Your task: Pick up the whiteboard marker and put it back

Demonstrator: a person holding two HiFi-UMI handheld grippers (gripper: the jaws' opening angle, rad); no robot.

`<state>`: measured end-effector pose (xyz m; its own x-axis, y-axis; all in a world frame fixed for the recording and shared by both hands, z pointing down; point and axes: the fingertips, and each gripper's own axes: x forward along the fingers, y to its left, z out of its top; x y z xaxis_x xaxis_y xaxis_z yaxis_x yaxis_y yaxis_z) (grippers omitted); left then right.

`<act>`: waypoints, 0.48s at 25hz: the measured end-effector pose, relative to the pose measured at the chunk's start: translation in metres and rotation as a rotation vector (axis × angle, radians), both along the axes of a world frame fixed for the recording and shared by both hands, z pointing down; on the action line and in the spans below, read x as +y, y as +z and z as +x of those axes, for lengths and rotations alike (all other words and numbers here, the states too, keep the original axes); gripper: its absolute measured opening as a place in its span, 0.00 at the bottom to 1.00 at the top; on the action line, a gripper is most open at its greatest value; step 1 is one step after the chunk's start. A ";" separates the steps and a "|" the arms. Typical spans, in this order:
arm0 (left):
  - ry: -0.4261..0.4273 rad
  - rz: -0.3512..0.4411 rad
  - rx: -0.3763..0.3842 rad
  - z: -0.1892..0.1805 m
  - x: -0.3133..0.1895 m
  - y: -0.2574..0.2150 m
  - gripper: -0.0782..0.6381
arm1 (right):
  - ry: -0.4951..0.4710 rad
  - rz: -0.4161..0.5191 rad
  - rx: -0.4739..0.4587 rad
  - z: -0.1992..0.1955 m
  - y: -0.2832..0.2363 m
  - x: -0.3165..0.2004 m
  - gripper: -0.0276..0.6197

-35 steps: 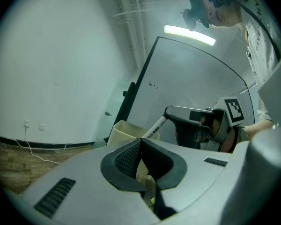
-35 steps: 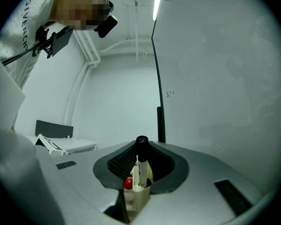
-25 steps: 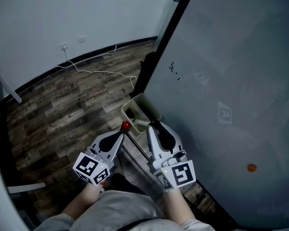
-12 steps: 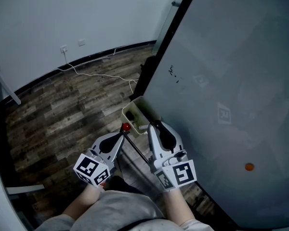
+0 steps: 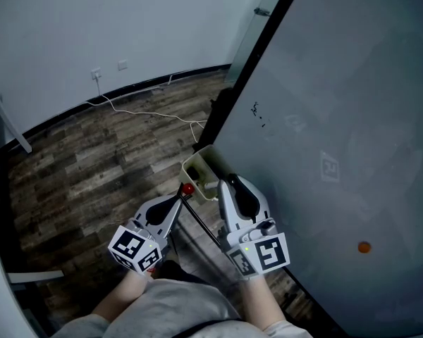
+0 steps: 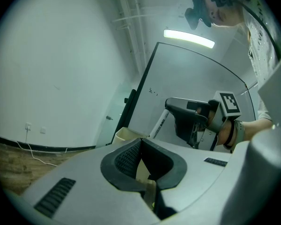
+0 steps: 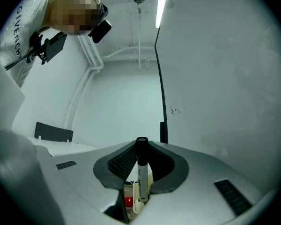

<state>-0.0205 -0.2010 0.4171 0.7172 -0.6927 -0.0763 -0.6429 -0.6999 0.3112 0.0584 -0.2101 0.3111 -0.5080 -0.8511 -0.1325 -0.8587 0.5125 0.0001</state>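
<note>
Wood floor (image 5: 92,160), whiteboard (image 5: 338,104) on right. Holds marker (image 7: 141,172) tight in right claw (image 5: 224,183), pointing at tray (image 5: 190,162) just ahead. Left claw (image 5: 182,197) closed, empty.

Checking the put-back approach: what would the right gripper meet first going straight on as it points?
Likely the beige tray at the whiteboard's foot: the right gripper, shut on the marker, points at it. Depth is unclear.

Office-like room, large whiteboard (image 5: 338,104)
</note>
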 end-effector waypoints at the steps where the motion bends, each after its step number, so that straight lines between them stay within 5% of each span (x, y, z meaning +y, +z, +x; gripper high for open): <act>1: 0.001 0.002 0.000 0.000 0.000 -0.001 0.13 | -0.001 0.002 0.000 0.000 -0.001 0.000 0.17; 12: 0.016 0.018 -0.007 0.004 0.000 -0.002 0.13 | -0.001 0.012 -0.013 0.001 -0.004 -0.002 0.17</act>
<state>-0.0162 -0.2014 0.4153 0.7284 -0.6800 -0.0836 -0.6341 -0.7154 0.2934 0.0594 -0.2123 0.3068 -0.5066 -0.8491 -0.1496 -0.8584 0.5130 -0.0048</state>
